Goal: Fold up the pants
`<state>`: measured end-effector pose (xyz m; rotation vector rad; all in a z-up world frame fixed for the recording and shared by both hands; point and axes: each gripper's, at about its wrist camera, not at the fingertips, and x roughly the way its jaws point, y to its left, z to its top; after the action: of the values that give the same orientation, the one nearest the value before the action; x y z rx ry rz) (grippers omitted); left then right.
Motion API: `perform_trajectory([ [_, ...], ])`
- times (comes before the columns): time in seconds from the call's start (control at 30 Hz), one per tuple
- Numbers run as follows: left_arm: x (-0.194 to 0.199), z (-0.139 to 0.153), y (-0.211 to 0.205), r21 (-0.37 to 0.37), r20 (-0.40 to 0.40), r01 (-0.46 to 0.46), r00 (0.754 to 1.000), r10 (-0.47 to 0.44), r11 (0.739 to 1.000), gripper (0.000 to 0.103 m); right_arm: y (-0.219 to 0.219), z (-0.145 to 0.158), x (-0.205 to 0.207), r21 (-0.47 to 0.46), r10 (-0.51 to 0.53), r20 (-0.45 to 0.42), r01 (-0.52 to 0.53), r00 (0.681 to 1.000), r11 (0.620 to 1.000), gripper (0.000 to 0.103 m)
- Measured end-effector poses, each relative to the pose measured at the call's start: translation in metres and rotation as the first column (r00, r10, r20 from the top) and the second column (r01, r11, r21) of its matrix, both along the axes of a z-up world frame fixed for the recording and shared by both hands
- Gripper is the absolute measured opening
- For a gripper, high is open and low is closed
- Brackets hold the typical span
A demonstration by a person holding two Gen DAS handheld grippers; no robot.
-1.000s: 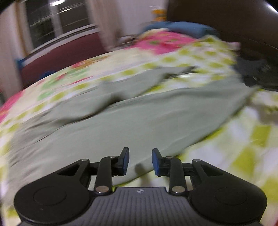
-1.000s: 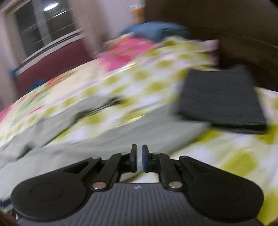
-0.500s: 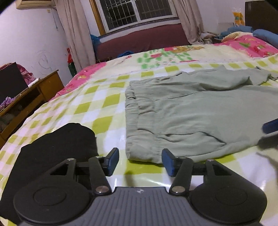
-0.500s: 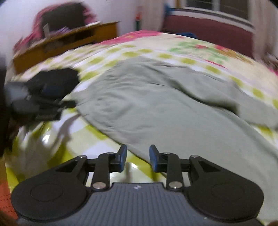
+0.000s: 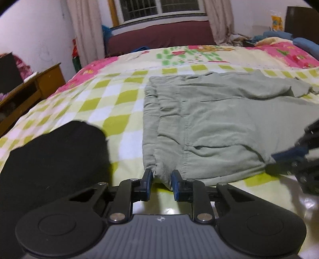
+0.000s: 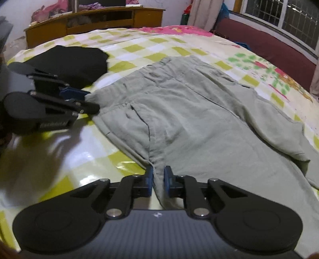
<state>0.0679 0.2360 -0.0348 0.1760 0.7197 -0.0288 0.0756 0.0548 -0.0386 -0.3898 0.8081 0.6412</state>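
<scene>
Grey-green pants (image 5: 219,123) (image 6: 199,119) lie flat on the checked bedsheet (image 5: 111,103), with the waistband to the left in the left wrist view. My left gripper (image 5: 161,177) is at the waistband's near corner. Its jaws are closing and the cloth is bunched between the blue pads. In the right wrist view the left gripper (image 6: 87,99) shows at the left, pinching that corner. My right gripper (image 6: 159,177) sits further along the near edge. Its jaws are closing too, with a fold of the pants pinched between the pads. The right gripper (image 5: 275,161) also appears at the right of the left wrist view.
A black garment (image 5: 49,159) (image 6: 73,61) lies on the bed just left of the waistband. A wooden desk (image 6: 95,18) stands beyond the bed's end. A maroon bench (image 5: 159,35) runs under the window. Blue pillows (image 5: 305,42) lie at the far right.
Both grippers swung from the leg end to the waistband end of the pants. They opened on the way, then closed on the near edge.
</scene>
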Motion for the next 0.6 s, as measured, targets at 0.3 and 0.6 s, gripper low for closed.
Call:
perform_trajectory([
  [0.3,-0.028,0.008,0.018,0.070,-0.030,-0.034,0.999,0.036,0.997,0.038,0.008,0.015,-0.008,0.067,0.031,-0.070,-0.026,0.997,0.997,0.022],
  [0.6,-0.026,0.052,0.021,0.072,0.055,-0.005,0.998,0.001,0.997,0.045,-0.056,0.061,0.029,0.133,-0.065,-0.048,0.071,0.997,0.989,0.024],
])
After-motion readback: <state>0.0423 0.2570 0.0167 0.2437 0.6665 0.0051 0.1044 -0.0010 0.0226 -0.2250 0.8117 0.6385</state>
